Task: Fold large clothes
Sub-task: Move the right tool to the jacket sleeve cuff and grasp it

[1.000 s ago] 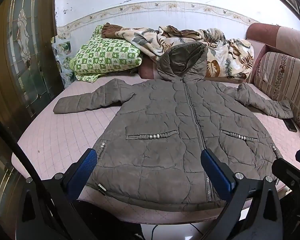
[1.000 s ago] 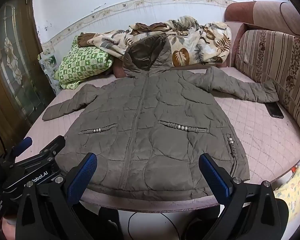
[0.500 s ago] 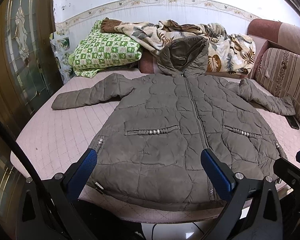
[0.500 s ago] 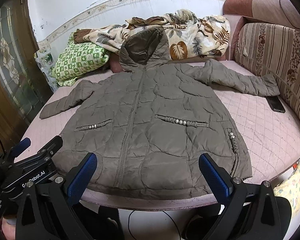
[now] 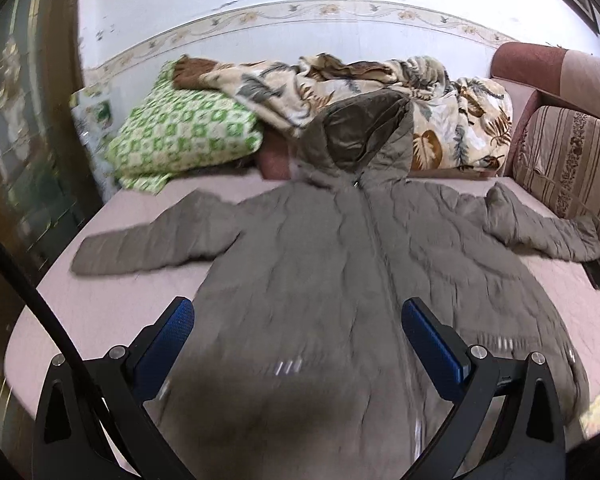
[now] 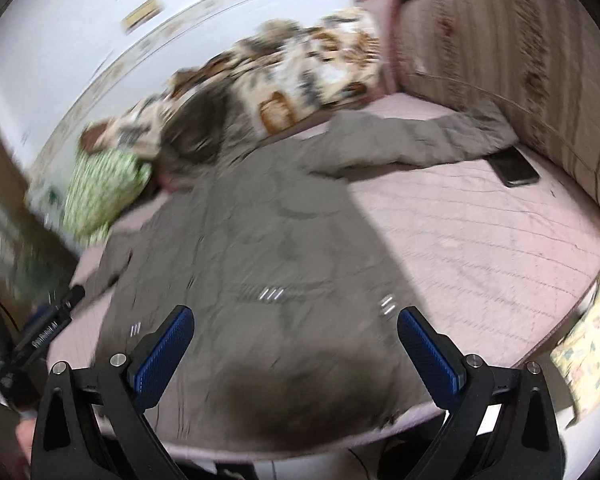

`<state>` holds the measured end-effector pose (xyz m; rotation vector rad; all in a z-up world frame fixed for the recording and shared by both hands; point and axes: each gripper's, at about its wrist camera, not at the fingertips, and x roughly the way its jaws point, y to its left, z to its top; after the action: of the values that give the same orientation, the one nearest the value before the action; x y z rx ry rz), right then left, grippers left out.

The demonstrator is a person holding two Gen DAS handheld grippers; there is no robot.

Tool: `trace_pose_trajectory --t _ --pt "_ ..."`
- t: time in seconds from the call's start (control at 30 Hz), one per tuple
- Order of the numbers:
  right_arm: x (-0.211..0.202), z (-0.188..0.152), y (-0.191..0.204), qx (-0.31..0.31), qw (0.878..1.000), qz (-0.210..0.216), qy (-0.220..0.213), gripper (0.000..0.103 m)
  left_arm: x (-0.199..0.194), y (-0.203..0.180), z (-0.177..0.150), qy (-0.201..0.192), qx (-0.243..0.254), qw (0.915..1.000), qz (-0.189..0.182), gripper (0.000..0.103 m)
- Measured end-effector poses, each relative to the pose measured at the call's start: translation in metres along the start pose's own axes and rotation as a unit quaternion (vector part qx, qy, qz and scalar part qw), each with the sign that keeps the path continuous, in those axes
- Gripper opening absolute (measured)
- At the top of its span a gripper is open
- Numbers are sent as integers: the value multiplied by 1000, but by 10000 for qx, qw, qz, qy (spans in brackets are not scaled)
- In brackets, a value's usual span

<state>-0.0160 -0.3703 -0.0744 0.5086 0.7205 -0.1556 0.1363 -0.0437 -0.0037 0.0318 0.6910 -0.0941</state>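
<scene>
A large grey-brown quilted hooded coat (image 5: 340,264) lies flat, front up and zipped, on a pink bed (image 5: 112,304), sleeves spread to both sides. It also shows in the right wrist view (image 6: 268,248), blurred. My left gripper (image 5: 298,336) is open and empty, over the coat's lower front. My right gripper (image 6: 294,340) is open and empty, over the coat's lower right part near the hem. The coat's right sleeve (image 6: 420,140) reaches toward the sofa back.
A green checked pillow (image 5: 184,140) and a leaf-print blanket (image 5: 380,96) lie at the bed's head. A striped sofa back (image 5: 572,160) runs along the right. A black phone (image 6: 514,166) lies on the bed by the sleeve. The left gripper's body (image 6: 40,336) shows at left.
Both grippers have moved forward over the coat's lower part. The right wrist view has swung right and tilted. Both views are now motion-blurred. The coat has not moved.
</scene>
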Motion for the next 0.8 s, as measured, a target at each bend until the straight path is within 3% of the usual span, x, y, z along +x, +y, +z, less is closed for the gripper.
trace_pose_trajectory --t 0.17,0.27,0.33,0.47,0.53,0.8 --pt "7 61 -71 795 9965 66 -246 101 57 -11 -3 294 -117 9991 -277 103" --pt "10 101 -126 1247 9903 -259 -565 94 67 -16 -2 449 -158 9972 -572 103" --pt "19 125 -158 1443 9858 -519 -686 84 67 -13 3 424 -215 9962 -726 103" --pt "48 164 -208 1977 9734 -858 -783 71 69 -15 6 296 -83 9972 -675 103" --pt "71 180 -228 2186 9680 -1000 -719 59 73 -16 7 314 -25 9970 -712 103" --pt "127 202 -273 2650 9522 -1359 -680 59 90 -19 7 396 211 9970 -627 103"
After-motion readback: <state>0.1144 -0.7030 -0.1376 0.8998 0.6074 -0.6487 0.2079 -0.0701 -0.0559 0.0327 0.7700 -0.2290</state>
